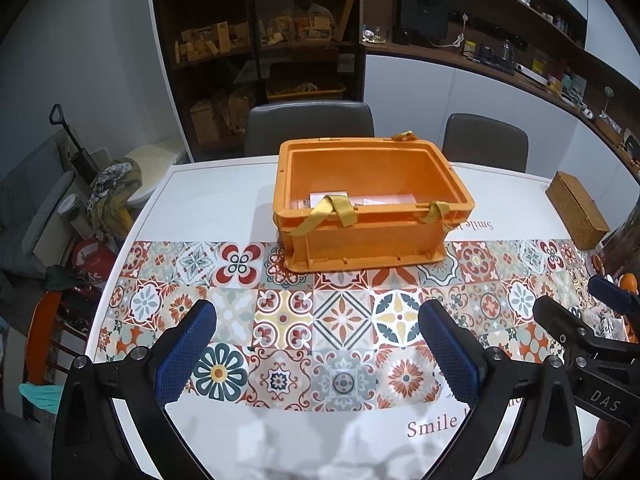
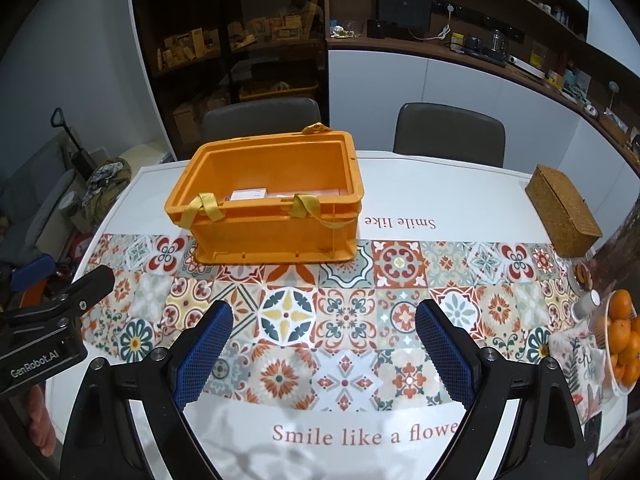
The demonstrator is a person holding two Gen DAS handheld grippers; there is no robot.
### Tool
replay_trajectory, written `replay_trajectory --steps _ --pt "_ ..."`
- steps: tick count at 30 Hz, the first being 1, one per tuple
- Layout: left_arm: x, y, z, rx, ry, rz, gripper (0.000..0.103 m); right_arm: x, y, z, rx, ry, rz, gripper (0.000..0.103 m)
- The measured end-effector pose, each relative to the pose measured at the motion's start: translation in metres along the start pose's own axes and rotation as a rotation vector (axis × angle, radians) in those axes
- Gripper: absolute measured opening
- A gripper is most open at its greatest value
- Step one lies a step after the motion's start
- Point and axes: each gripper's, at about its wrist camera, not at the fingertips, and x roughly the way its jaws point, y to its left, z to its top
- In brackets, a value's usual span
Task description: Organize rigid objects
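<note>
Both grippers hang low over the near edge of the worktop (image 2: 400,176), nothing between their blue pads. On the left gripper (image 1: 318,354) the jaws stand wide apart above the patterned tile runner (image 1: 344,320); the right gripper (image 2: 324,354) has its jaws just as wide apart, and its black body shows at the right edge of the left wrist view.

Past the runner's far edge, toward the middle of the worktop, sits the orange crate (image 1: 364,236), open-topped, with yellow straps (image 1: 324,214) draped over its near rim. Flat white boxes (image 2: 248,194) lie on its floor; what else is in there I cannot tell.

At the far right corner of the worktop rests a woven box (image 2: 562,210), lid shut, well apart from the crate. Near the right edge a bowl of oranges (image 2: 622,332) stands beside a small silver-topped jar (image 2: 586,304). Two grey chairs (image 2: 448,132) stand behind the far edge.
</note>
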Motion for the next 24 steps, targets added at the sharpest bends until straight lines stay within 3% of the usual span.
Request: replay_trajectory --steps 24 --pt "-0.014 -0.003 -0.005 0.005 -0.019 -0.008 0.103 -0.011 -0.002 -0.011 0.008 0.005 0.013 0.093"
